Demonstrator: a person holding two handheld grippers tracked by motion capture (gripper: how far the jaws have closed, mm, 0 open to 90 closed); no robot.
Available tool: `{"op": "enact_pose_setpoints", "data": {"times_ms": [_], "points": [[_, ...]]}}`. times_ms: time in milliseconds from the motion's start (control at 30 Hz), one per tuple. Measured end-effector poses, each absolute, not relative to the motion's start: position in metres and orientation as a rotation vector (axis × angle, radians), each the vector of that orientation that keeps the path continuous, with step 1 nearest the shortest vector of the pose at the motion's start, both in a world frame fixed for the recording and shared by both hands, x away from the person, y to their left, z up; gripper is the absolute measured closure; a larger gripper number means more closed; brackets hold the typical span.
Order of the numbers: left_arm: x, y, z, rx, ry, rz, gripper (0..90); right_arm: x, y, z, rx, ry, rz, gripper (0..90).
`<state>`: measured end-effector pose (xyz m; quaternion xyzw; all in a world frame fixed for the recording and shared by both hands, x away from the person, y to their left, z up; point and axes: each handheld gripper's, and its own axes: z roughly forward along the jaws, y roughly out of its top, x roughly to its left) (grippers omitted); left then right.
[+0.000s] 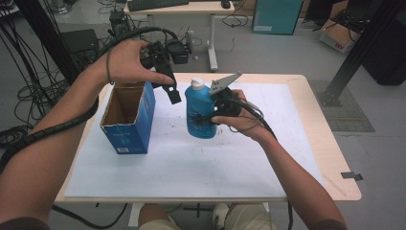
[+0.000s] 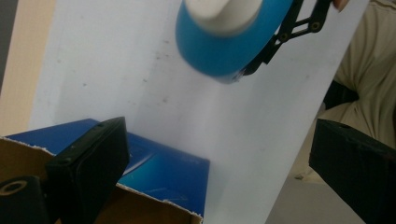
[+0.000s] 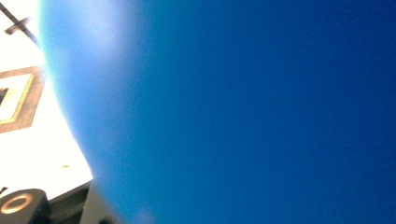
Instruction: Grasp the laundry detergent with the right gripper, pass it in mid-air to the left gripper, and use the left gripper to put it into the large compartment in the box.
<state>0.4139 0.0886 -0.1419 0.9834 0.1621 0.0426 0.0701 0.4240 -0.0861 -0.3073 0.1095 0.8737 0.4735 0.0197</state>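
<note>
An upright blue bottle [image 1: 198, 108] with a white cap stands over the middle of the white sheet [image 1: 191, 163]. My right gripper [image 1: 207, 116] is shut on its body from the right. In the right gripper view the bottle [image 3: 233, 112] is pressed close to the camera. I cannot tell if its base touches the sheet. An open blue cardboard box [image 1: 129, 115] sits at the left. My left gripper [image 1: 170, 88] hangs open above the box's right rim, empty. In the left gripper view its jaws [image 2: 219, 149] stand wide apart over the box [image 2: 159, 168], with the bottle [image 2: 219, 46] beyond.
The wooden table [image 1: 311, 124] reaches past the sheet on the right, with its edge close behind the box. Cables [image 1: 28, 96] and a black unit lie on the floor at the left. Another desk [image 1: 191, 7] stands behind.
</note>
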Motion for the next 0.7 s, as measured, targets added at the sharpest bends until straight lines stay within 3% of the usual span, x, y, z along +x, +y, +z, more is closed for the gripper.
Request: {"op": "enact_pose_setpoints", "data": {"times_ms": [433, 700], "points": [[0.408, 0.091, -0.148, 3.001, 0.391, 0.02, 5.4, 0.414, -0.05, -0.304, 0.155, 2.749, 1.498, 44.4], [0.405, 0.087, -0.149, 2.979, 0.414, 0.007, 5.0, 0.41, -0.036, -0.3, 0.102, 2.759, 1.498, 44.3]]}}
